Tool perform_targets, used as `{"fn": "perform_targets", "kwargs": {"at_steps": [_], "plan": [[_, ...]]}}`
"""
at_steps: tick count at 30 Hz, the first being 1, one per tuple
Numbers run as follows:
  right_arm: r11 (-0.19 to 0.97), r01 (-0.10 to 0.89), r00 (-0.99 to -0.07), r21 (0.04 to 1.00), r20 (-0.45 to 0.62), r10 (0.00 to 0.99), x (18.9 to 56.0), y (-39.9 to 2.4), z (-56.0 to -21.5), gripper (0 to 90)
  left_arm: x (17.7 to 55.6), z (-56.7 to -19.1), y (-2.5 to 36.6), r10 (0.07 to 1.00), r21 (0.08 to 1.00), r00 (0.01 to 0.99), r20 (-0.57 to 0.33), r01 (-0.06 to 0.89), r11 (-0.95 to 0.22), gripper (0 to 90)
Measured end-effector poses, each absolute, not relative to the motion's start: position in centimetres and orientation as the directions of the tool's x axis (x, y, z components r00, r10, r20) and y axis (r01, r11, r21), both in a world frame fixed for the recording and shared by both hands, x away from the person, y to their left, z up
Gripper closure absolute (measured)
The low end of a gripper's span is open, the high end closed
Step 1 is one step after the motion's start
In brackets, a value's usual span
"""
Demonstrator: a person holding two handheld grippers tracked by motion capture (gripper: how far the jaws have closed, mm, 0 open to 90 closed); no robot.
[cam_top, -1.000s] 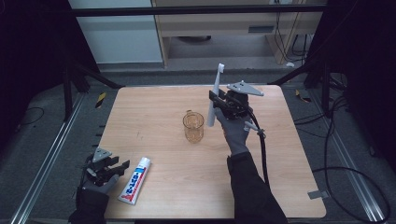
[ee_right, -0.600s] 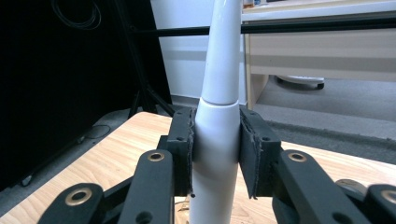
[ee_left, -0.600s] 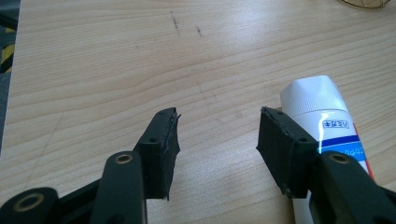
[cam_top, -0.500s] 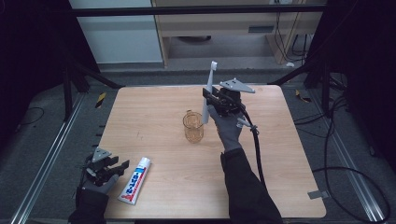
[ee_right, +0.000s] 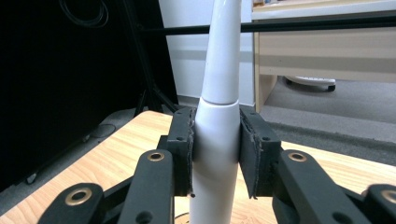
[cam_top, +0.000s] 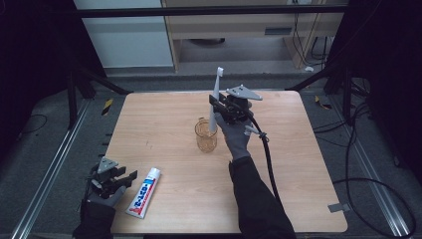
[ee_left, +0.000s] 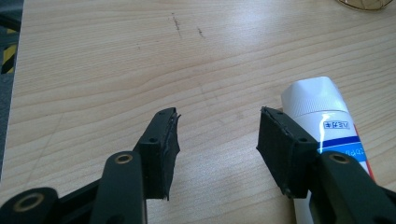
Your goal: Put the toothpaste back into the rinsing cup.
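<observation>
A white electric toothbrush stands nearly upright over the clear amber cup at the table's middle, its lower end at the cup's rim. My right gripper is shut on its handle. In the right gripper view both pads clamp the white toothbrush body. At the table's near left corner my left gripper rests open, nothing between its jaws. The toothpaste tube lies just right of it. In the left gripper view the tube's white cap sits beside the right-hand jaw of my left gripper.
The wooden table has bare wood on its right half and far left. A black cable trails from my right gripper along the person's forearm. Dark frame bars and a desk stand beyond the far edge.
My right gripper has carried the toothbrush left and a little down, from beside the cup to over its rim. My left gripper has stayed still.
</observation>
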State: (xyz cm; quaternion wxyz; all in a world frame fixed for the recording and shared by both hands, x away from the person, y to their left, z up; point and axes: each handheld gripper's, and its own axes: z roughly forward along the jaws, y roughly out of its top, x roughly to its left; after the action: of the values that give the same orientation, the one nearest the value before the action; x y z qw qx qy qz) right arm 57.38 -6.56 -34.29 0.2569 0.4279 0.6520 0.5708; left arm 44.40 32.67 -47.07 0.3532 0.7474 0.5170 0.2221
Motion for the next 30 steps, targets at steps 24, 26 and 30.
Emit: {"fn": "perform_targets", "kwargs": {"at_steps": [24,26,30], "plan": [[0.064,0.311,-0.507,0.948,0.109,0.855,57.8,-4.9,-37.8,67.8,44.3,-47.0,32.6,0.93,0.76,0.366,-0.032,0.614,-0.215,46.9],[0.07,0.315,-0.506,0.946,0.105,0.856,57.8,-5.0,-38.1,67.8,44.3,-47.0,32.6,0.93,0.76,0.366,-0.032,0.613,-0.215,47.0],[0.075,0.314,-0.505,0.947,0.099,0.857,57.7,-5.0,-38.4,67.8,44.3,-47.0,32.6,0.929,0.759,0.369,-0.027,0.613,-0.222,46.9]]}}
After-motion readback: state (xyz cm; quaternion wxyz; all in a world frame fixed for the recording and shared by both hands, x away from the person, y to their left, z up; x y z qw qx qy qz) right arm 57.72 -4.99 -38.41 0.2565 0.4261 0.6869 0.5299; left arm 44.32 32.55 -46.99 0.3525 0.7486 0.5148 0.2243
